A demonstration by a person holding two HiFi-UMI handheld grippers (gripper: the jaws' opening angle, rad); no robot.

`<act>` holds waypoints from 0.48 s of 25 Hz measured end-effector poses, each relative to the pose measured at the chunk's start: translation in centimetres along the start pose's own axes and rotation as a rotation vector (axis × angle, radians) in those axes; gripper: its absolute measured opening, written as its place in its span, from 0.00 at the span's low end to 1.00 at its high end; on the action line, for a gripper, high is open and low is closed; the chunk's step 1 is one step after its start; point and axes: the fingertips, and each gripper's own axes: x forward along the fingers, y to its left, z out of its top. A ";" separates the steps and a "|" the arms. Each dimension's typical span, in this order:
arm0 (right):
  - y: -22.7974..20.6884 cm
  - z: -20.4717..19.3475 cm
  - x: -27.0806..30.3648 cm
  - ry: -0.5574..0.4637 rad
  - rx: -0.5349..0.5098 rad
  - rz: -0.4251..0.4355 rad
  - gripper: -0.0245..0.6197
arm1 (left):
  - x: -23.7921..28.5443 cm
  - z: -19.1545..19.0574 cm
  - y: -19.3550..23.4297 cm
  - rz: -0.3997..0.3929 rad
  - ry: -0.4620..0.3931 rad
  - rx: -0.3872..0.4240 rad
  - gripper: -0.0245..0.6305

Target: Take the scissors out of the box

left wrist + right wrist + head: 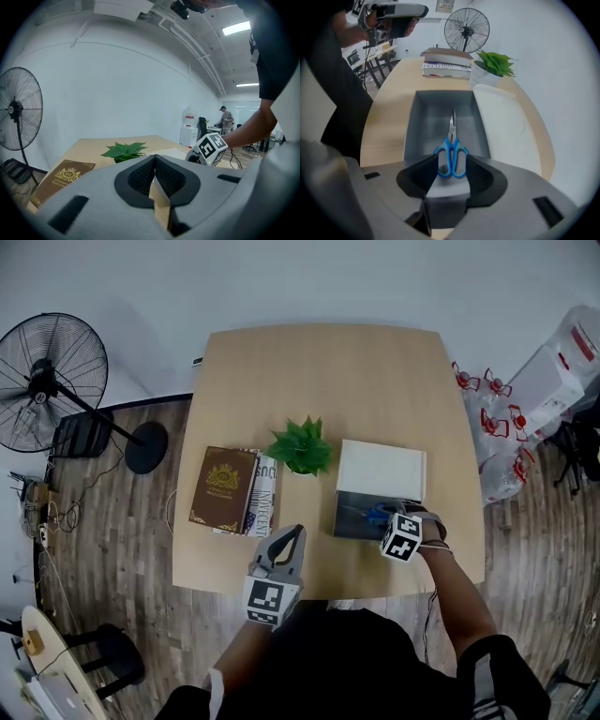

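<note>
The scissors [452, 140] have blue handles and lie flat on the floor of the open grey box [421, 123], blades pointing away from me. My right gripper [451, 158] reaches down into the box, and its open jaws stand on either side of the blue handles, close to them. In the head view the scissors [377, 515] show as a blue spot in the box [349, 515], right beside the right gripper [394, 519]. My left gripper [294, 531] hovers over the table's front edge, left of the box, shut and empty [154, 157].
The box's white lid [381, 469] lies just behind the box. A small potted plant [302, 448] stands to its left, and stacked books [232, 491] lie further left. A standing fan [49, 379] is on the floor beyond the table [319, 371].
</note>
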 end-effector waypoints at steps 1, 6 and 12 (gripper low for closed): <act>0.0 -0.2 0.4 0.016 -0.003 0.007 0.31 | 0.1 -0.1 0.2 0.000 0.003 -0.003 0.03; -0.1 0.0 1.5 0.053 -0.018 0.030 0.30 | 0.4 -0.5 1.1 0.005 0.013 -0.008 0.03; 0.2 0.0 2.5 0.100 -0.024 0.047 0.21 | 0.4 -0.3 2.7 0.028 0.003 -0.009 0.03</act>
